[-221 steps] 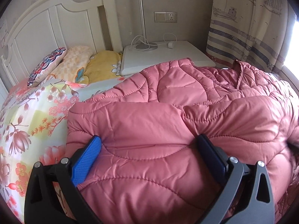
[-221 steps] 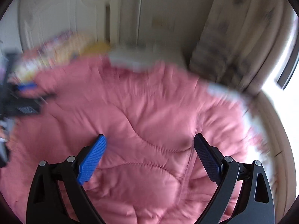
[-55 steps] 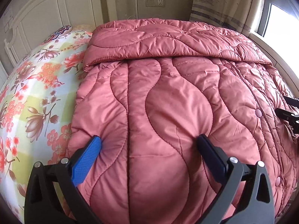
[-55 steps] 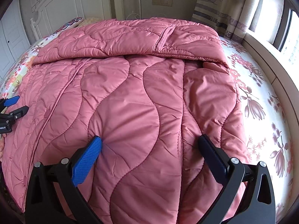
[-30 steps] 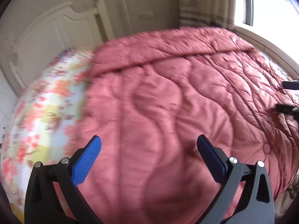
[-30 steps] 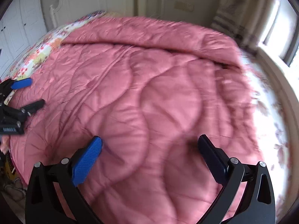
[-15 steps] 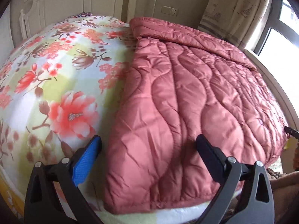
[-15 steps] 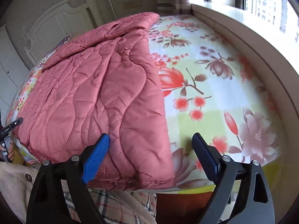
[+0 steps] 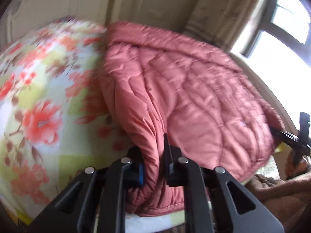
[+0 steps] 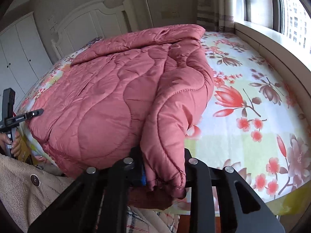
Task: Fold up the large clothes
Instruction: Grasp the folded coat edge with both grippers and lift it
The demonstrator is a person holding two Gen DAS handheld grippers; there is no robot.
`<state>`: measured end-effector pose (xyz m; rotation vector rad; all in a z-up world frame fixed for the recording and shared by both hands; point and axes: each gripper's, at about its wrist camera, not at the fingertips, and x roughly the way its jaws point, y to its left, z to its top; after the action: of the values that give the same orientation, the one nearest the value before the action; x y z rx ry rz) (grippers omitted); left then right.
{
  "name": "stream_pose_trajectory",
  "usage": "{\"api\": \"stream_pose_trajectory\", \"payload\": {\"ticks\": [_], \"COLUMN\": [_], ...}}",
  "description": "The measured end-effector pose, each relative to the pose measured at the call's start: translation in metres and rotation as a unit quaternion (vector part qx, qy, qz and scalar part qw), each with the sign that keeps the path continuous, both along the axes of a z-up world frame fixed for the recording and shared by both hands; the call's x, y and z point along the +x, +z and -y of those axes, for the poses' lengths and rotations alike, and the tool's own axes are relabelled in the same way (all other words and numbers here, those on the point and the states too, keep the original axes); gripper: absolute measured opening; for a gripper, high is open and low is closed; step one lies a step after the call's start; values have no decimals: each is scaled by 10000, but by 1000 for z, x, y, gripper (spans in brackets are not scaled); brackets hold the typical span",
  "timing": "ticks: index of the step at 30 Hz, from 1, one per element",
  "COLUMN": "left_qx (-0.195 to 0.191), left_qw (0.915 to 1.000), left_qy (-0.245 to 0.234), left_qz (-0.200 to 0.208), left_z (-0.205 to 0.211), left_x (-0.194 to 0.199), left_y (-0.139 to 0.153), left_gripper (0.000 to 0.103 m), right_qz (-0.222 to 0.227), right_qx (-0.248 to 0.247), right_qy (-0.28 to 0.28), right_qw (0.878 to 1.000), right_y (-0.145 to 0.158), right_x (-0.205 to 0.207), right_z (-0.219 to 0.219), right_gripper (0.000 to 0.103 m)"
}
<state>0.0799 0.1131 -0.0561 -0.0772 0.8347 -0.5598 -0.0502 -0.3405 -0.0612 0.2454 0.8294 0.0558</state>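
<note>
A large pink quilted coat lies spread on the bed, its far part folded back toward the headboard. My left gripper is shut on the coat's near left hem corner and bunches it upward. My right gripper is shut on the near right hem corner of the coat, which drapes over the fingers. Each gripper shows at the edge of the other's view: the right one and the left one.
The bed has a floral sheet, bare to the right of the coat and to its left. A white headboard stands at the far end. A window ledge runs along the right side.
Both grippers were open over the coat's near hem corners half a second ago. Now both have shut on those corners and the hem is lifted and bunched.
</note>
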Motion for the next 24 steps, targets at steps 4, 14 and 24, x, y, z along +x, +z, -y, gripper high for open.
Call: {"api": "stream_pose_trajectory", "payload": {"ticks": [4, 14, 24], "left_qx": [-1346, -2996, -1478], "left_qw": [9902, 9451, 9736], "left_qy": [-240, 85, 1606], "left_qz": [294, 1303, -663], "left_z": [-41, -90, -21], "left_x": [-29, 16, 255], "left_y": [48, 152, 62], "left_gripper": [12, 16, 72], "right_qz": [655, 2370, -378], "right_qx": [811, 1162, 1999], "right_qy": [445, 587, -509], "right_qw": [9936, 9628, 9778], "right_y": [41, 173, 74], "right_x": [-31, 8, 274], "right_z": [13, 40, 75], "right_gripper": [21, 22, 49]}}
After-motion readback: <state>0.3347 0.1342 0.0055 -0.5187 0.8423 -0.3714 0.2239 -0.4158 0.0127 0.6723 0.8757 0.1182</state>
